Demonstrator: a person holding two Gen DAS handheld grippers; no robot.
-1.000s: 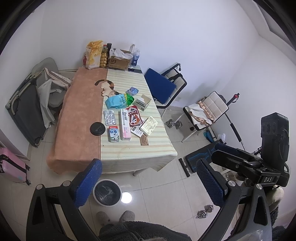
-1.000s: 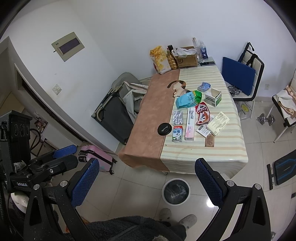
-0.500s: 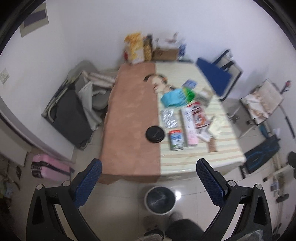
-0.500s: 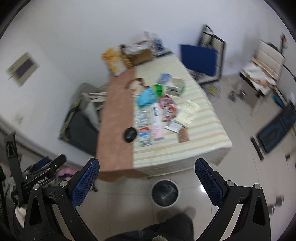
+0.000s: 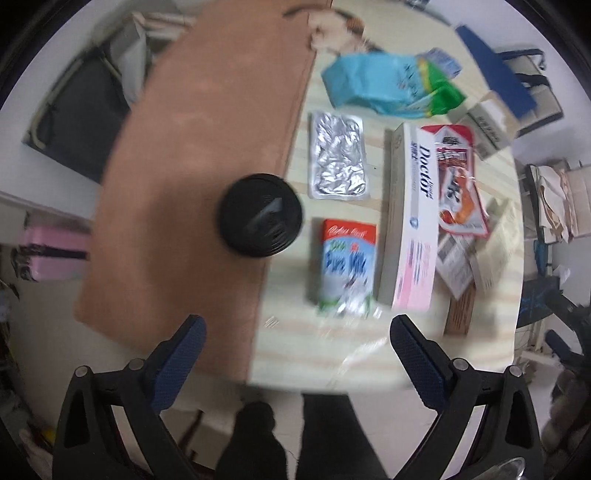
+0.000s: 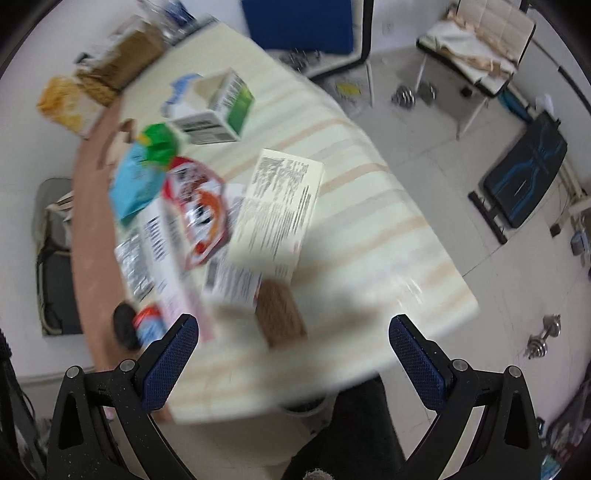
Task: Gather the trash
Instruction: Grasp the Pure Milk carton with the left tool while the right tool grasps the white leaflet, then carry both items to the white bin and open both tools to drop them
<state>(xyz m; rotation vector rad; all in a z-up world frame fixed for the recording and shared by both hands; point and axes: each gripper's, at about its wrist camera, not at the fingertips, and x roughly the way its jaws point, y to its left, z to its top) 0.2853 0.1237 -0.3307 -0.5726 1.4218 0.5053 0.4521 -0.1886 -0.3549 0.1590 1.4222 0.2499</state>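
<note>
1. My left view looks down on a table [image 5: 325, 354], half under a brown cloth [image 5: 192, 155], half under a striped cover.
2. On the striped half I see litter: a milk carton [image 5: 345, 264], a foil blister pack [image 5: 338, 157], a long Doctor box [image 5: 412, 225], a red wrapper [image 5: 460, 184], a blue-green bag [image 5: 388, 85]. A black lid [image 5: 260, 214] lies on the cloth edge.
3. My right view, blurred, shows a printed leaflet [image 6: 279, 206], a brown wrapper [image 6: 280, 314], an open carton [image 6: 216, 110], tiled floor, a chair [image 6: 476, 33] and dumbbells.
4. My left gripper [image 5: 295, 339] hovers above the near table edge, jaws spread, empty.
5. My right gripper [image 6: 293, 338] hangs over the brown wrapper, jaws wide, gripping nothing.
</note>
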